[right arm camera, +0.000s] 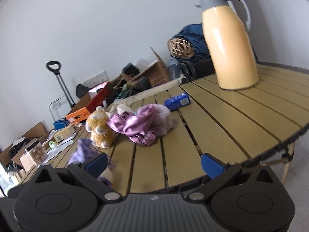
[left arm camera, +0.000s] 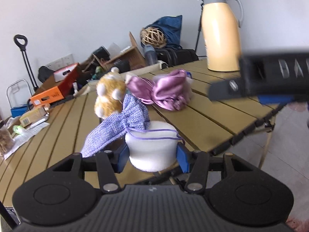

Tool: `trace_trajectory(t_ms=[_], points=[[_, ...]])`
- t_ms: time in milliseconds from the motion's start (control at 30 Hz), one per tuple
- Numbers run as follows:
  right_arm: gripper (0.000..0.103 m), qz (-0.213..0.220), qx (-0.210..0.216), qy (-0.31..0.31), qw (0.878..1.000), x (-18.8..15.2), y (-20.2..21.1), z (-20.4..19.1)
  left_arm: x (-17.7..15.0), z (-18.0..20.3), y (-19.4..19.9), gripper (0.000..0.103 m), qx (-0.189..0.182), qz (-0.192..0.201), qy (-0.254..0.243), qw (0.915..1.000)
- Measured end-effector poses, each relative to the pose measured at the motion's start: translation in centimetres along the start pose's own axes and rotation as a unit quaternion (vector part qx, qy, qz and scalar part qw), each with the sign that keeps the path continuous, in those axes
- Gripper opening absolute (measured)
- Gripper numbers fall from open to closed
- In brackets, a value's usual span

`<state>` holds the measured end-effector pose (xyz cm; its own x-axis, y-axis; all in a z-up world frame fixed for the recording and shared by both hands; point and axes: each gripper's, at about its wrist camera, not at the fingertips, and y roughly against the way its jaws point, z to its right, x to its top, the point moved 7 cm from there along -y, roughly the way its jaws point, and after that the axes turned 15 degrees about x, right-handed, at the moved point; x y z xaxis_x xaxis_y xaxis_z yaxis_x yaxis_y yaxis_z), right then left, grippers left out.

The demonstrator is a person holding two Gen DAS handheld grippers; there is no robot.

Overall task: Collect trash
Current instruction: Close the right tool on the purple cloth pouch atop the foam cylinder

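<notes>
We have the left gripper (left arm camera: 152, 154) fingers clamped on a white foam puck (left arm camera: 151, 148) with its lilac drawstring pouch (left arm camera: 123, 123); right gripper (right arm camera: 154, 164) fingers wide, empty. Next: carry it off the table (left arm camera: 202, 119) to trash.

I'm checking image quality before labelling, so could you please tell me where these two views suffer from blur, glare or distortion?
Left wrist view: the right gripper crossing at the right is smeared by blur, the white foam piece is sharp, and the table slats bow with the fisheye. Right wrist view: the purple pouch at lower left is soft, and the yellow thermos leans and carries a glare streak.
</notes>
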<state>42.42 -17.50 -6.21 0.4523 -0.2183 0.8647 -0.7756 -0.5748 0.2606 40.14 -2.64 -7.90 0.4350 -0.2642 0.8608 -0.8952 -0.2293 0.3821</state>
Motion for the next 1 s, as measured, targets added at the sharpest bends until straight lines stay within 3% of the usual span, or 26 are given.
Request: trace_trajectory(t_ms=[200,400,533,633,700,767,900,1000], points=[[0.1,-0.035,0.069,0.054,0.996,1.0,-1.9,-2.9,-1.2,-0.7,0.3,0.053,-0.002,-0.006,0.004,1.0],[0.075,-0.084,0.129,0.054,0.987,0.2,-6.3,-4.1,-1.5,-1.5,0.4,0.053,-0.019,-0.007,0.009,0.9998],[0.069,-0.084,0.177,0.052,0.979,0.0,-7.4,-5.4,-1.4,-1.6,0.3,0.053,-0.025,-0.009,0.012,0.9996],[0.056,-0.087,0.181,0.063,0.978,-0.1,-8.0,-6.2,-1.5,-1.7,0.3,0.053,-0.027,-0.01,0.013,0.9995],[0.031,-0.095,0.182,0.065,0.976,-0.4,-8.3,-6.1,-1.5,-1.8,0.3,0.053,-0.029,-0.009,0.013,0.9995],[0.018,-0.1,0.202,0.062,0.972,-0.7,-8.4,-6.2,-1.5,-1.9,0.2,0.053,-0.03,-0.01,0.014,0.9994],[0.01,-0.094,0.205,0.08,0.971,-0.9,-7.8,-6.7,-1.5,-2.0,0.0,0.053,-0.033,-0.011,0.018,0.9992],[0.008,-0.08,0.178,0.084,0.977,-0.6,-7.1,-6.3,-1.5,-2.3,0.0,0.053,-0.028,-0.011,0.021,0.9993]])
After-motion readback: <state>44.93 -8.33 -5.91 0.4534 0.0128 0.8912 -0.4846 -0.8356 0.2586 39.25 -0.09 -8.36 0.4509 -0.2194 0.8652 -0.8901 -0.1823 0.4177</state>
